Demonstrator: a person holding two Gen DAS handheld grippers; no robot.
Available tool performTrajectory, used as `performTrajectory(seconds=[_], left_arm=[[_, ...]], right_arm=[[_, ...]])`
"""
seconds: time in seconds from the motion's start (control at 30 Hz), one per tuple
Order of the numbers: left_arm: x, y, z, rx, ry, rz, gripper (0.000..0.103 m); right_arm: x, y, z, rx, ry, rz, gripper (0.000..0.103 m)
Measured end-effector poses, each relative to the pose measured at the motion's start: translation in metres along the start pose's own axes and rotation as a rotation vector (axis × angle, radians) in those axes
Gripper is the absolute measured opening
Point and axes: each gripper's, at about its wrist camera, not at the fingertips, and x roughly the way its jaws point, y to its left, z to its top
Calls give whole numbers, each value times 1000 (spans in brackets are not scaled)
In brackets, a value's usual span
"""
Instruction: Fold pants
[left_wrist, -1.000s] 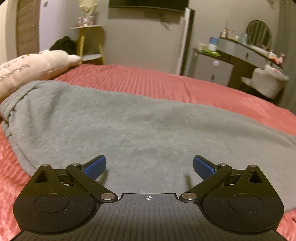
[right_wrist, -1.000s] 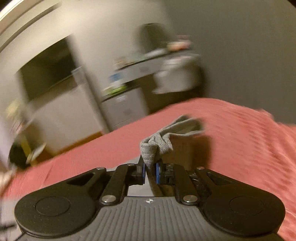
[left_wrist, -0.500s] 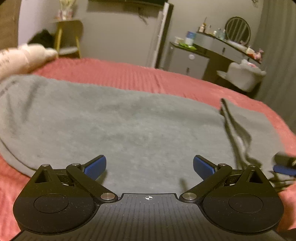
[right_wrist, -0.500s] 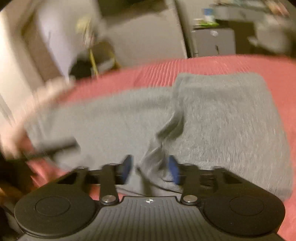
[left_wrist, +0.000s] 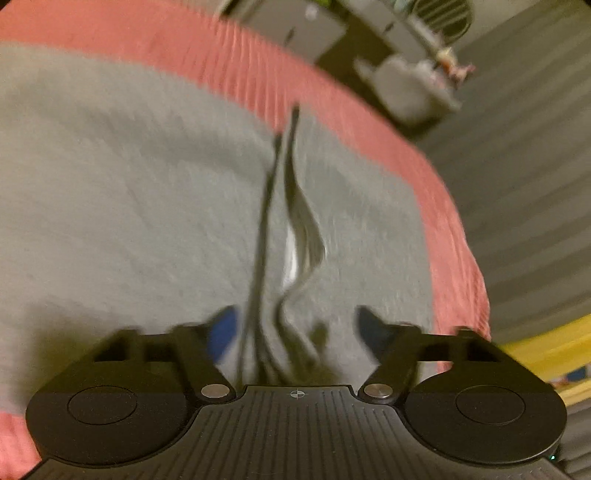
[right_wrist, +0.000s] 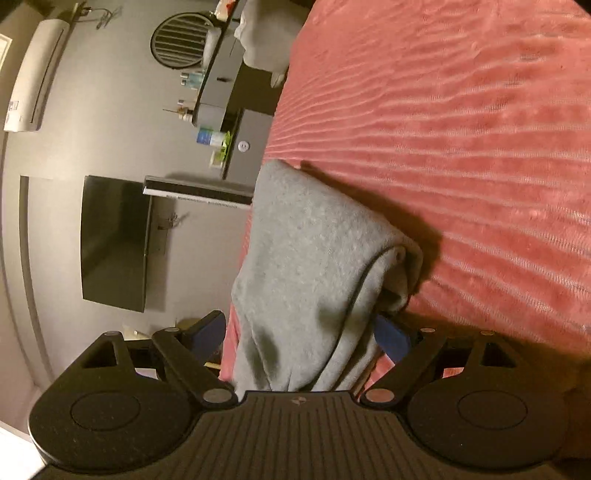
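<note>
Grey pants (left_wrist: 129, 192) lie spread over the red bedspread (left_wrist: 258, 66); the left wrist view is blurred. A raised crease of the cloth (left_wrist: 295, 221) runs down the pants and in between my left gripper's (left_wrist: 297, 328) blue pads. Its jaws are closing, and the pads stand apart from the crease. In the right wrist view, which is rolled on its side, a folded end of the pants (right_wrist: 314, 258) lies on the bedspread (right_wrist: 461, 129). My right gripper (right_wrist: 301, 334) straddles that end with its jaws opening, the pads not pressing on it.
A dark dresser (right_wrist: 240, 147), a round mirror (right_wrist: 181, 40) and a wall TV (right_wrist: 114, 240) stand past the bed's edge. A white chair (left_wrist: 402, 88) and a grey curtain (left_wrist: 517, 166) border the bed's far corner. Something yellow (left_wrist: 546, 347) lies at the right.
My right gripper let go of the grey cloth it had pinched, rolled over and sank to the bed. My left gripper swung right, tipped down onto the crease, and its jaws narrowed.
</note>
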Motion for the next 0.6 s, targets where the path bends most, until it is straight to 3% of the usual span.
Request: performTrajectory(seconds=[0.13,0.17,0.2,0.23,0.27,0.3,0.37,0.6], left_arm=[[18,-2,11,-16,19,-5,68],[19,-2,14,-33,15,-26,66],[22,0,17,-58,14,-51,57],[26,1,19,-83,17,-74,42],[30,2,18,-102,22,-85,35],[35,3,19,-111,31,-86,31],[40,1,18,-97,35,-65,29],[37,15,19,-177,30,-77,19]], right_arm=[[6,-8,3,23,-6,25,88],[6,-9,5,31,-18,35,88],[8,-12,5,35,-26,36,87],[8,-13,6,36,-34,34,78],[9,-14,6,32,-45,27,71],[10,-15,6,32,-52,20,58],[14,-17,10,48,-67,-5,45],[23,-19,11,70,-75,-23,46]])
